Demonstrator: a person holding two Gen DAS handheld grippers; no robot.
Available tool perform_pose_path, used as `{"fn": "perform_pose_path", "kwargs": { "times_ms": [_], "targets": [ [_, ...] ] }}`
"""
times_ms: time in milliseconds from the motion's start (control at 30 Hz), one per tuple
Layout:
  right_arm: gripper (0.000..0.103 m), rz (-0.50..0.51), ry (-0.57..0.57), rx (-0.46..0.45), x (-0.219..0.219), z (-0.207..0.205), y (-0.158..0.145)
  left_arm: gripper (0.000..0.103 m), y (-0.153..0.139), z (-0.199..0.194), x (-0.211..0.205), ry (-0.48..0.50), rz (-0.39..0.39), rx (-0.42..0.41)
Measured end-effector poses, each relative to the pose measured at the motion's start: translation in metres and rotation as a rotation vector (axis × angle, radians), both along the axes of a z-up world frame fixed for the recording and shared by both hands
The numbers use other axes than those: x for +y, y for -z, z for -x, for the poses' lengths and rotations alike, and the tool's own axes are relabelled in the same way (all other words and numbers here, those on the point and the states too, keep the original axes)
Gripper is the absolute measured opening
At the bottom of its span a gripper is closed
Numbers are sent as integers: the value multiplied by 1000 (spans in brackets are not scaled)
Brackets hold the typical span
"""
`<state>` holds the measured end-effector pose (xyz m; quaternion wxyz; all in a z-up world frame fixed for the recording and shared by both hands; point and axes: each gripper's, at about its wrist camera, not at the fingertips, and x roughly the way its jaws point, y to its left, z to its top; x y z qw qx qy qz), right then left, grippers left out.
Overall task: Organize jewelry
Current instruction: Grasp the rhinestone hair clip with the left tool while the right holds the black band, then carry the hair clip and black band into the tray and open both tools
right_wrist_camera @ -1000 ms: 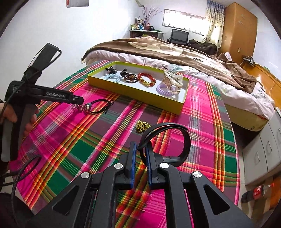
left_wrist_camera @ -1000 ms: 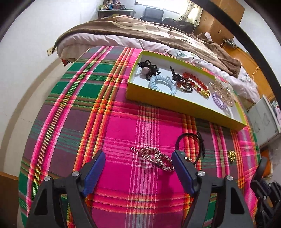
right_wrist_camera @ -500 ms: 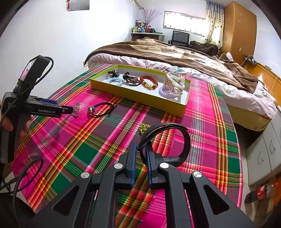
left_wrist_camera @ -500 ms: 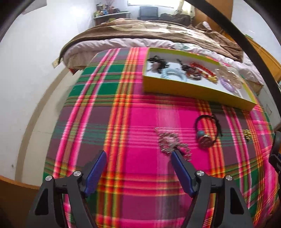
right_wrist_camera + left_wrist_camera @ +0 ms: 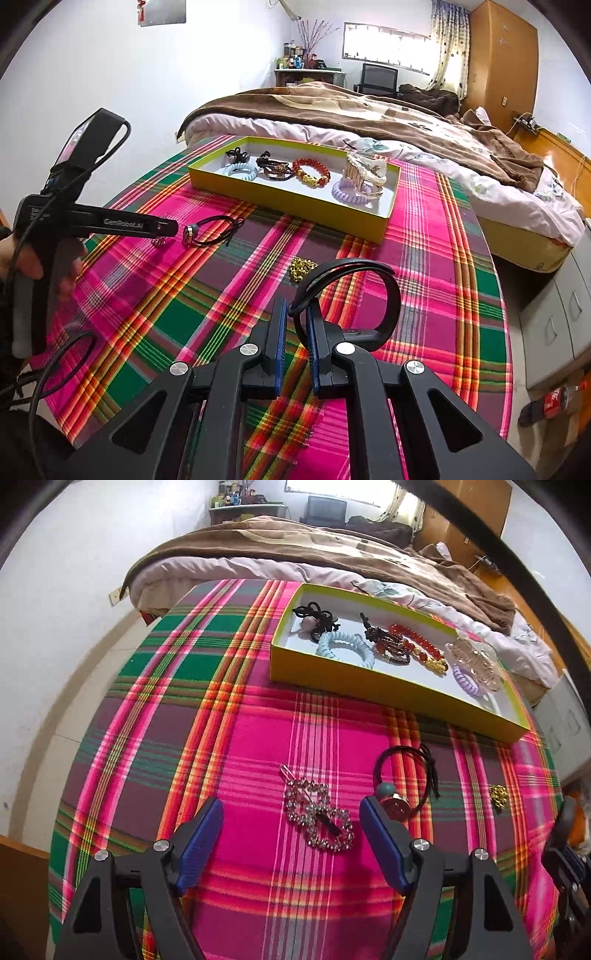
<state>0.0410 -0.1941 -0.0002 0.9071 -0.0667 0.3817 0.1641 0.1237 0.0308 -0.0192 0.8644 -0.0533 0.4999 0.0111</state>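
A bedroom: a bed with a brown blanket fills the upper part of both views, and below it a surface under a pink and green plaid cloth (image 5: 258,738) carries the jewelry.

In the left wrist view, the left gripper (image 5: 291,834) hangs at lower centre with its jaws released and wide, nothing between the pads. The rhinestone hair clip (image 5: 317,814) lies on the cloth in the gap between them. Just right of it, beside the right-hand finger, sits a black hair tie with a round charm (image 5: 402,775); a small gold piece (image 5: 498,795) lies further right. The yellow tray (image 5: 369,686) at upper right already holds bracelets and hair ties. To take the clip cleanly, I judge the jaws should come down astride its narrow middle and close without catching the charm; the clip lies flat, so the pads must reach the cloth.

In the right wrist view, the right gripper (image 5: 293,325) at lower centre is clenched on a black band (image 5: 384,284) that loops up to the right. The left gripper appears at middle left, held by a hand (image 5: 22,258), and hides most of the clip. The gold piece lies at centre, between the band and the tray.
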Motion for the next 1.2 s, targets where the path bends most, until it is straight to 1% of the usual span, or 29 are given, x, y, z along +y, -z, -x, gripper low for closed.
{"fn": "perform_pose_path", "kwargs": {
  "times_ms": [133, 200, 233, 300, 333, 400, 600, 667, 867, 1033, 1200],
  "targets": [
    [11, -8, 4, -3, -2, -2, 0, 74, 2, -2, -5, -8, -40, -3],
    [11, -8, 3, -2, -3, -1, 0, 66, 2, -2, -6, -11, -61, -5],
    [11, -8, 3, 0, -3, -2, 0, 64, 1, -2, -7, -2, -64, -8],
    [11, -10, 3, 1, -4, -2, 0, 49, 0, -1, -7, 10, -61, -14],
    [11, -12, 4, 2, -3, -2, 0, 46, -1, -1, -8, 19, -71, -15],
    [11, -12, 7, -1, -3, -2, 0, 34, -1, 0, -8, 32, -76, -20],
    [11, -10, 8, -6, -3, -2, -2, 33, -4, 4, -5, 45, -51, -30],
    [11, -10, 6, -7, -3, -2, -3, 33, -7, 6, -3, 52, -30, -38],
    [11, -9, 7, -12, -1, -5, -8, 33, -24, 11, 0, 65, -36, -83],
    [11, -9, 0, -32, 2, -13, -20, 33, -42, 11, 2, 82, -21, -112],
    [11, -19, 0, -57, 5, -29, -37, 33, -58, 1, 3, 97, -11, -134]
  ]
}}
